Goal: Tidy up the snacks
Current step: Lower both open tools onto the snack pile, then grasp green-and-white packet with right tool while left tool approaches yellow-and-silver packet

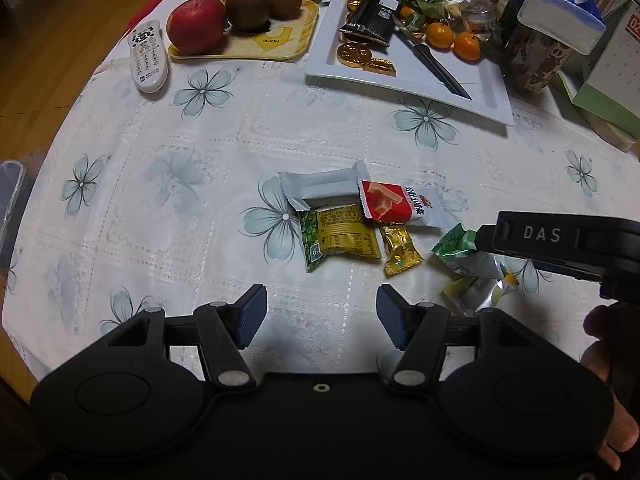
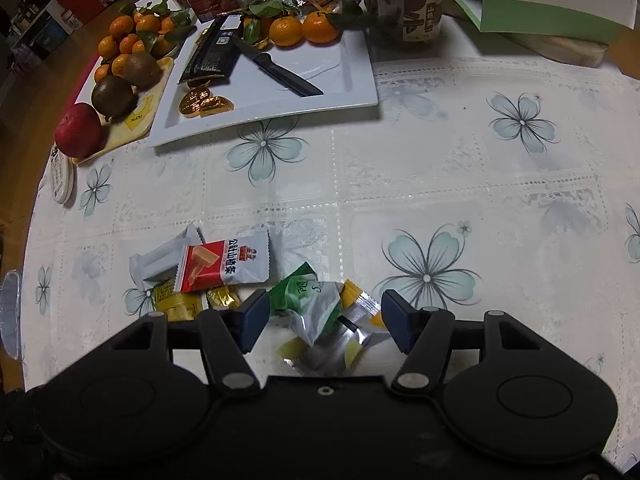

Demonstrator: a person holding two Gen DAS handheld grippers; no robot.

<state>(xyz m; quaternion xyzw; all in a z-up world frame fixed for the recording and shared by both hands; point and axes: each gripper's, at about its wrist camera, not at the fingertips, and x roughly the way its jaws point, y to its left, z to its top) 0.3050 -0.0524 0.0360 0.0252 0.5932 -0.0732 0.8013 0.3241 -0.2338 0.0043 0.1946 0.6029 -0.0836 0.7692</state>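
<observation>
right tool wide open, straddling green packet on counter; left tool open too, empty, hovering near snack pile

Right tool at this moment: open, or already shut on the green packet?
Open. In the right wrist view the right tool has its pads spread either side of the green packet, with visible gaps; nothing is clamped.

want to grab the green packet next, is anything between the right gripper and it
Nothing visible blocks it. The right gripper is open with the green packet already between its fingers. A yellow-and-silver packet lies against it inside the same gap, so closing may catch both.
</observation>
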